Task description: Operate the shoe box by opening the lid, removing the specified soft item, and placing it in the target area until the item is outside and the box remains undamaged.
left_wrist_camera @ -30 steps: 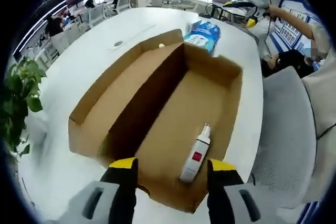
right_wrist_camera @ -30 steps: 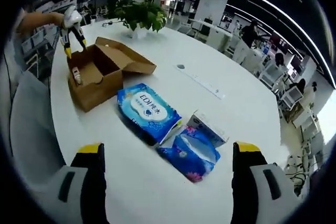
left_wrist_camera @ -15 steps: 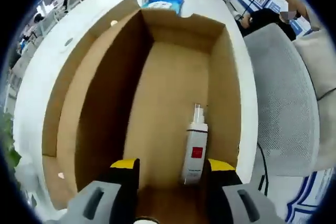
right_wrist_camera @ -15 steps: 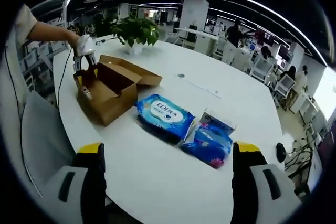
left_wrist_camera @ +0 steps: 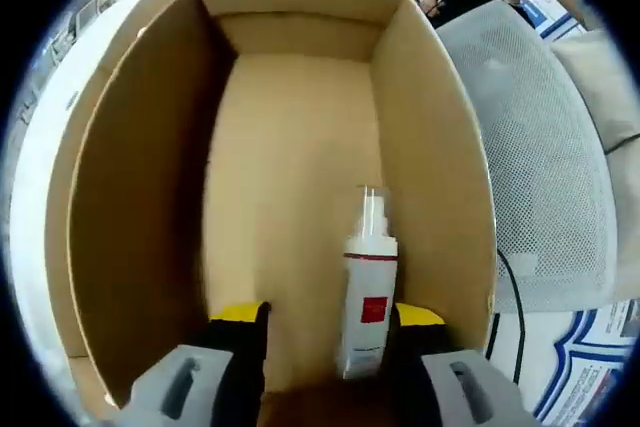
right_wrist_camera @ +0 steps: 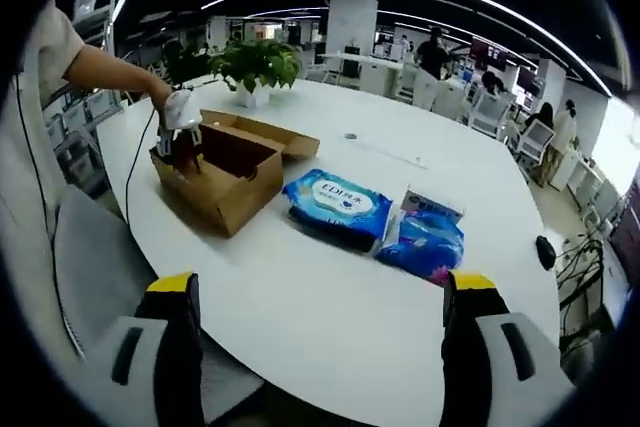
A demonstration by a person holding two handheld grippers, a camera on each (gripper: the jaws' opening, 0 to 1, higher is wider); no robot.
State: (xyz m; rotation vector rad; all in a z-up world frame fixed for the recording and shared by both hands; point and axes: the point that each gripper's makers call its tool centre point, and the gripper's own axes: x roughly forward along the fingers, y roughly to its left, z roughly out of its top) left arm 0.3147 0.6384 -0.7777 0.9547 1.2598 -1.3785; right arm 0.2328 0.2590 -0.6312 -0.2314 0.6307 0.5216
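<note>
The brown shoe box (left_wrist_camera: pixel 290 117) stands with its lid open, and my left gripper (left_wrist_camera: pixel 328 319) is down inside it, jaws open. A white spray bottle with a red label (left_wrist_camera: pixel 367 287) lies on the box floor between the yellow fingertips, close to the right one and untouched. In the right gripper view the same box (right_wrist_camera: pixel 232 185) sits at the table's left with the left gripper (right_wrist_camera: pixel 180 119) and a person's hand in it. My right gripper (right_wrist_camera: pixel 322 292) hovers open over the near table edge, holding nothing.
On the white table (right_wrist_camera: pixel 330 297), to the right of the box, lie a blue wipes pack (right_wrist_camera: pixel 338 202), a blue tissue pack (right_wrist_camera: pixel 422 249) and a small carton (right_wrist_camera: pixel 432 207). A potted plant (right_wrist_camera: pixel 252 65) stands behind. Grey chairs (left_wrist_camera: pixel 545 147) flank the table edge.
My left gripper has gone down into the box, closing in on the bottle. The right gripper has drawn back from the packs, which look smaller and farther now.
</note>
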